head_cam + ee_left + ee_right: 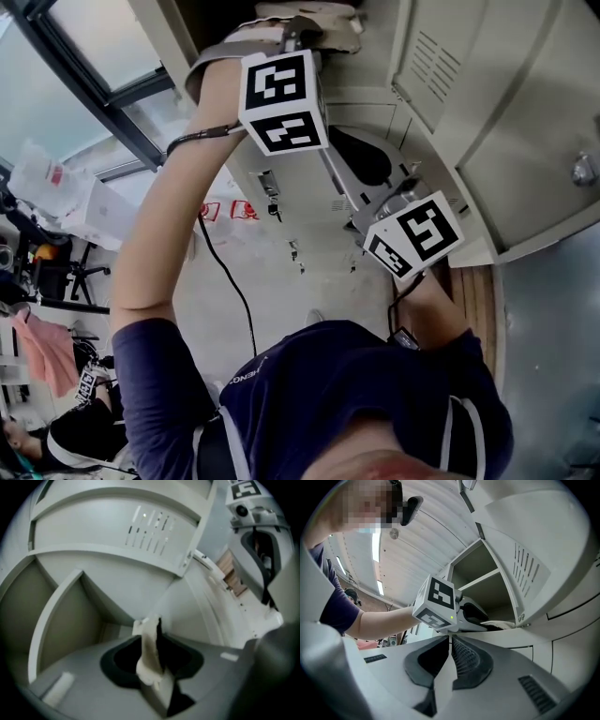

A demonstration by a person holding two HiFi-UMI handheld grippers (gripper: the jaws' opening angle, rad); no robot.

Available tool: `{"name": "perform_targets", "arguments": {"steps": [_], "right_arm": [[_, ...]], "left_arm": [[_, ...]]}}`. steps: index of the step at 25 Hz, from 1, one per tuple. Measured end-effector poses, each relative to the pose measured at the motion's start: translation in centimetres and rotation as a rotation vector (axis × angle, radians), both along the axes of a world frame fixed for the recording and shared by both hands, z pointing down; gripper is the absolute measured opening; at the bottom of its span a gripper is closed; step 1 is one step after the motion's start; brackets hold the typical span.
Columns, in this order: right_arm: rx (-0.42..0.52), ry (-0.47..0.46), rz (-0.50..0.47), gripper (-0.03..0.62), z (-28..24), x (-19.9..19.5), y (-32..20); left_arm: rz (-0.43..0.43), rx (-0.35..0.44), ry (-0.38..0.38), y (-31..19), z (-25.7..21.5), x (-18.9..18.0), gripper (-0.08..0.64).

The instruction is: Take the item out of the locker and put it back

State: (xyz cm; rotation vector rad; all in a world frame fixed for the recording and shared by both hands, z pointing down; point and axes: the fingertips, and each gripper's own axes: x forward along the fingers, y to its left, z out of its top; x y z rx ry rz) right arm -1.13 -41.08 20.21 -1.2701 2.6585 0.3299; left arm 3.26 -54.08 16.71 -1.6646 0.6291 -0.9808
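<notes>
The left arm (pixel 173 197) stretches up, the left claw (pixel 152 637) inside the locker (pixel 474 566), released, a cream cloth (pixel 147 653) between its parted jaws. The right claw (pixel 449 641) hangs lower, clenched empty, tilted upward.

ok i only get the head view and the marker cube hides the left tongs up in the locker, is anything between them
observer: Yes, in the left gripper view a cream cloth-like item stands between the left tongs. It lies along one pad, with a dark gap on its other side.
operator: and the right tongs, carrying anything
observer: No, the right gripper view shows the right tongs closed together with nothing between them.
operator: where exactly is the left one reaching
observer: Under a shelf, into the lower part of the open compartment, beside the vented door.
</notes>
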Motion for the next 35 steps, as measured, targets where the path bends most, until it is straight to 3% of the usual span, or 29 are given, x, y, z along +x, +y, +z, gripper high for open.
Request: {"name": "perform_targets", "arguments": {"steps": [6,15,27,35], "right_arm": [[0.004,-0.003,0.002,0.009,-0.1,0.1,-0.1],[-0.003,-0.007,0.009,0.009,0.1,0.2,0.2],[-0.012,-0.002,0.002,0.009,0.3,-0.3,0.7],[-0.017,-0.006,-0.016,0.009,0.3,-0.4,1.5]], "left_arm": [[-0.028,0.028,-0.058,-1.3,0.4,0.2,0.133],[-0.057,0.059,-0.070,-1.9,0.2,0.1,0.099],[-0.099,0.240,-0.030,-1.4,-2.3,-0.7,0.029],[-0.119,0.315,-0.014,0.1,-4.1,-1.0,0.018]]}}
